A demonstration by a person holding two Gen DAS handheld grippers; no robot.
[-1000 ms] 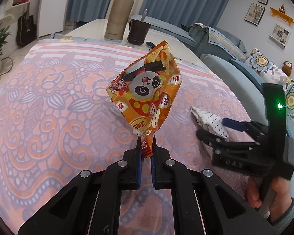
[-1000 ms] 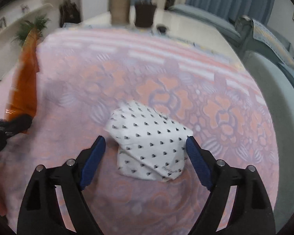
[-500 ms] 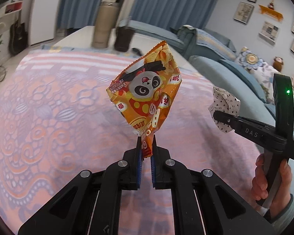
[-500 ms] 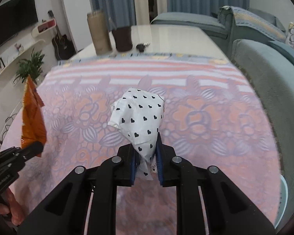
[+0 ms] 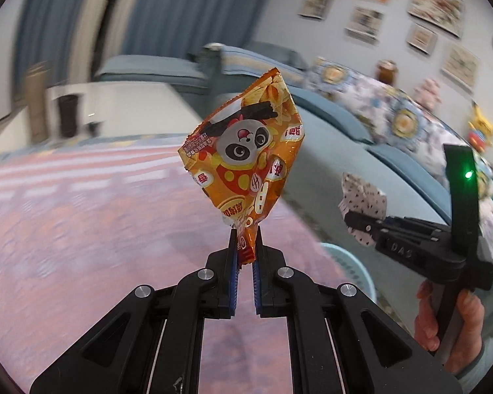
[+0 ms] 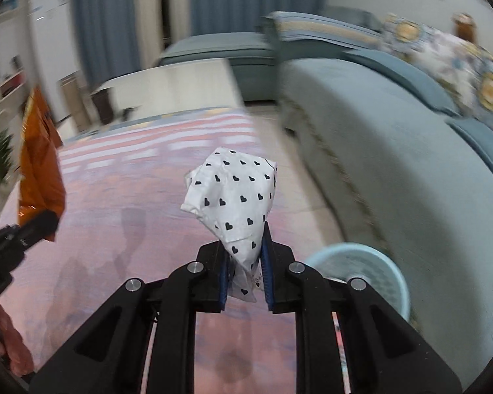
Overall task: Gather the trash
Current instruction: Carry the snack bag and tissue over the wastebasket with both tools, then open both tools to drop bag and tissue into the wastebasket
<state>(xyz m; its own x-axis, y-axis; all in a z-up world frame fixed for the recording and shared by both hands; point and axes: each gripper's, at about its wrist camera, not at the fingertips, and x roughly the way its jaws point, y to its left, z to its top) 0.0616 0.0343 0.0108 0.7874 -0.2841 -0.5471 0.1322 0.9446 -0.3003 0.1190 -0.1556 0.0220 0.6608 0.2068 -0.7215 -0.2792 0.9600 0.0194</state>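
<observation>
While the left gripper (image 5: 245, 244) pinches the bottom corner of the orange panda snack bag (image 5: 245, 161), the right gripper (image 6: 245, 256) clamps the heart-print white wrapper (image 6: 231, 197). Both hang above the pink patterned cloth (image 6: 115, 197). Blurred, half-hidden by the right gripper, a pale blue bin (image 6: 371, 269) sits beside the sofa (image 6: 394, 164).

Orange panda snack bag (image 5: 246, 161) upright, heart-print white wrapper (image 6: 235, 198) crumpled, both aloft

The snack packet (image 5: 246, 164) is orange with a black-and-white panda face. The crumpled wrapper (image 6: 235, 203) is white, dotted with black hearts. The basket (image 6: 374, 272) is pale blue, the tablecloth (image 5: 82, 216) pink and floral, the sofa (image 6: 394, 164) teal.
</observation>
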